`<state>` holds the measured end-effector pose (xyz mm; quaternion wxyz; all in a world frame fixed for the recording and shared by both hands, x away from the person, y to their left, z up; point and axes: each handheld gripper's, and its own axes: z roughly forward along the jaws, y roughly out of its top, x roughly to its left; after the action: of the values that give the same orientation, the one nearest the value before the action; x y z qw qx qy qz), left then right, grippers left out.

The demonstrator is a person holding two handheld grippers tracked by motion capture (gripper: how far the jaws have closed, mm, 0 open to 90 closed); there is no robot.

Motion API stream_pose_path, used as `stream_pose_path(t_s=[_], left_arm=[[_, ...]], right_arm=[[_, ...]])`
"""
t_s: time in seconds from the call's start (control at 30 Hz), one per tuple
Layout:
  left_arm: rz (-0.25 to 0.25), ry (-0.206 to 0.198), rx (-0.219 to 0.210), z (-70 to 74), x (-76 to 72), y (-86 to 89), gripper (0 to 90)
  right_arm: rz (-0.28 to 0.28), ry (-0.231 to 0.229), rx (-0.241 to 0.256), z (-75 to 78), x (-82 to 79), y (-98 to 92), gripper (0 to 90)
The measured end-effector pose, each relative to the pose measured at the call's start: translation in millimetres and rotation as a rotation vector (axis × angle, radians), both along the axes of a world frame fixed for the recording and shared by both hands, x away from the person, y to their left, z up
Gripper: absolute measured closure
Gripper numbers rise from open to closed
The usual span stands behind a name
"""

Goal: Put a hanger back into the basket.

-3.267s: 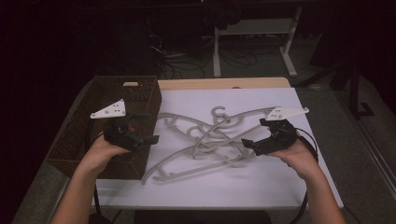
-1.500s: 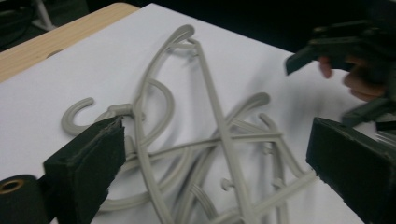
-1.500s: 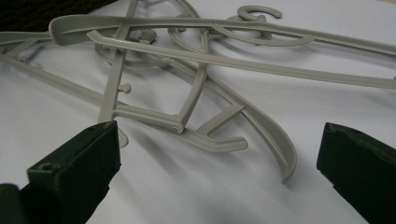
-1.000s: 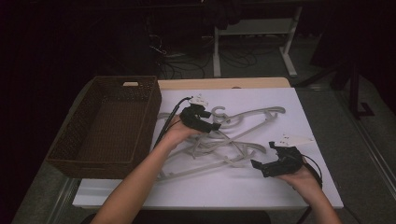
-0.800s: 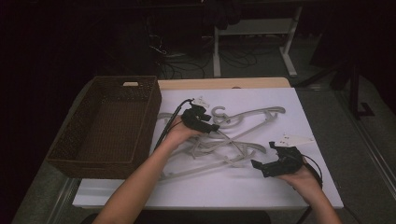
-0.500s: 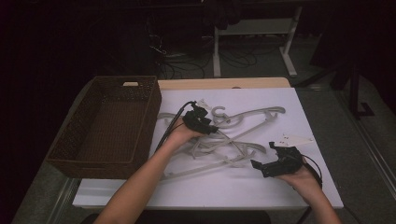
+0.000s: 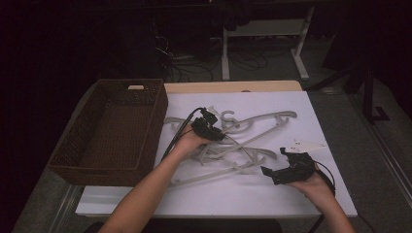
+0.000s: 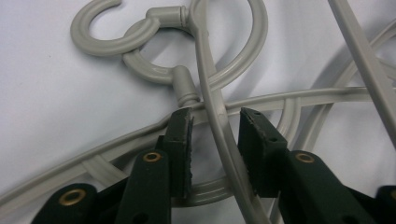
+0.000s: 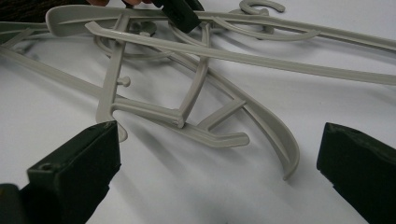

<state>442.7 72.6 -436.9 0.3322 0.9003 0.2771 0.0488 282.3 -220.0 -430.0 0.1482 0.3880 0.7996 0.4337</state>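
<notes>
Place: a dim lab or recording room, not a home
Surface: covered by a white sheet, wooden edge at the far side; a fixed camera looks down on it
Floor behind: loose black cables; white metal desk legs
Surroundings: dark, only the surface lit
</notes>
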Motion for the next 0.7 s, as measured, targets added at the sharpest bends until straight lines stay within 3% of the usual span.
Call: stream_pose_path(t_s=[0.23,0.5,0.7], left_arm=[[-0.009,0.032,0.026,-1.5,2.2,-2.3,73.5],[0.032,0.038,0.055,0.1,3.5,-2.3,77.7],[0.044,0.046,0.047,0.5,5.0,-0.2,81.8]], right_arm=[[0.002,0.005,-0.004,-0.7,0.2,1.0,0.0],[0.002,0.007,-0.006,-0.9,0.4,1.1,0.0],[0.0,0.006,-0.004,-1.0,0.7,0.3,0.0]])
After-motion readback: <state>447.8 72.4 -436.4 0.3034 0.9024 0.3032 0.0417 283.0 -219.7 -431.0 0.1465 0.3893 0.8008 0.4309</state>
